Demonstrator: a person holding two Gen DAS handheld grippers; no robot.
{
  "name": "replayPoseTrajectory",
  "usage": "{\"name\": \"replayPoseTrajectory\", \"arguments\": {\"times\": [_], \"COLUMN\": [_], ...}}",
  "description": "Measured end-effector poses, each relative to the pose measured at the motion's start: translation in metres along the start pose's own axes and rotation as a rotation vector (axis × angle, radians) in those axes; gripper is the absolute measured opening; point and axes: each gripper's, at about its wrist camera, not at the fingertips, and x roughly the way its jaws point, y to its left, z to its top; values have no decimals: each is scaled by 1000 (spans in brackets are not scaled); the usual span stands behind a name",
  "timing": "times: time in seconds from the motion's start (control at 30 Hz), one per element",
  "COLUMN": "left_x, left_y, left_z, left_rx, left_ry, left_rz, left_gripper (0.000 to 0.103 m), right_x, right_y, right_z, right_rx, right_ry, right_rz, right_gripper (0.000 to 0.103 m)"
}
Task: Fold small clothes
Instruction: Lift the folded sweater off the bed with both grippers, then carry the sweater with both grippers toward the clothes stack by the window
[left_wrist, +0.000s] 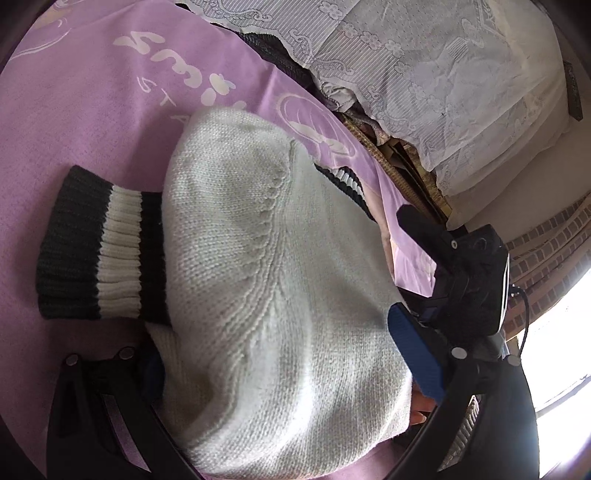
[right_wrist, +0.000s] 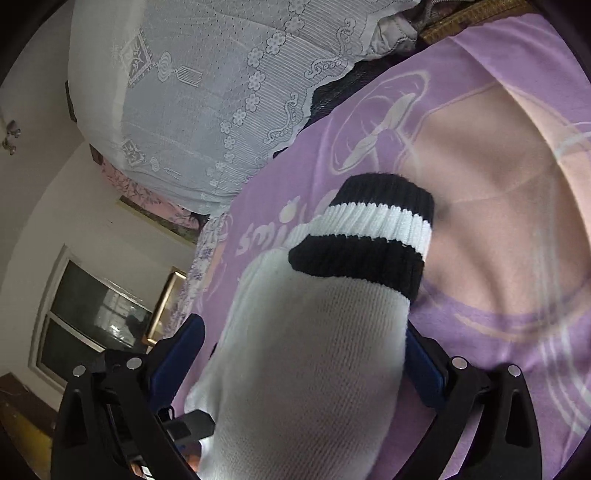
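White knit garment (left_wrist: 266, 280), small sweater by the look, lies on a purple bedsheet (left_wrist: 92, 122) w/ pale print. One sleeve w/ black-white-black ribbed cuff (left_wrist: 99, 251) is laid out to the left in left wrist view. A 2nd striped rib edge (left_wrist: 345, 181) peeks out at the far side of the body; can't tell if cuff or hem.

Left gripper (left_wrist: 291, 373): knit bulk sits between its blue pads, jaws fairly wide, left pad mostly hidden by fabric. Can't tell if it pinches or just straddles. Right gripper (right_wrist: 303, 354): jaws at full spread, fabric lies in the gap. In right wrist view the left pad stands clear of the cloth, and the right pad (right_wrist: 424, 369) is at the fabric edge, so reads as no grip. The striped cuff (right_wrist: 369, 236) points away from this cam, resting on the sheet. Right tool's body also visible at the right in left view, near the garment edge.

Lace-covered pillow (right_wrist: 207, 96) at the head of the bed, well apart.

Step, my read: mid-fold, a sleeve just placed or being lined up, right side let go. Next prob needs a re-grip on a sleeve or side edge, then carry it over the body, keeping the cuff flat and knit unbunched.
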Motion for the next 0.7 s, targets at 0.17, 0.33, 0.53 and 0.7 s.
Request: {"name": "replayPoseTrajectory", "arguments": {"times": [0.17, 0.33, 0.53, 0.7], "left_x": [8, 12, 21, 20], "left_y": [0, -2, -11, -16], "left_z": [7, 8, 9, 9], "left_rx": [-2, 38, 52, 63], "left_ry": [24, 60, 34, 14], "left_rz": [-67, -21, -5, 6], "left_gripper": [98, 98, 99, 99], "right_x": [-2, -7, 22, 11], "right_y": [-8, 0, 20, 18], "right_z": [9, 7, 4, 1], "right_rx": [23, -36, -150, -140], "right_ry": [83, 186, 155, 103], "right_rz": [113, 55, -75, -50], "right_gripper": [100, 99, 100, 100]}}
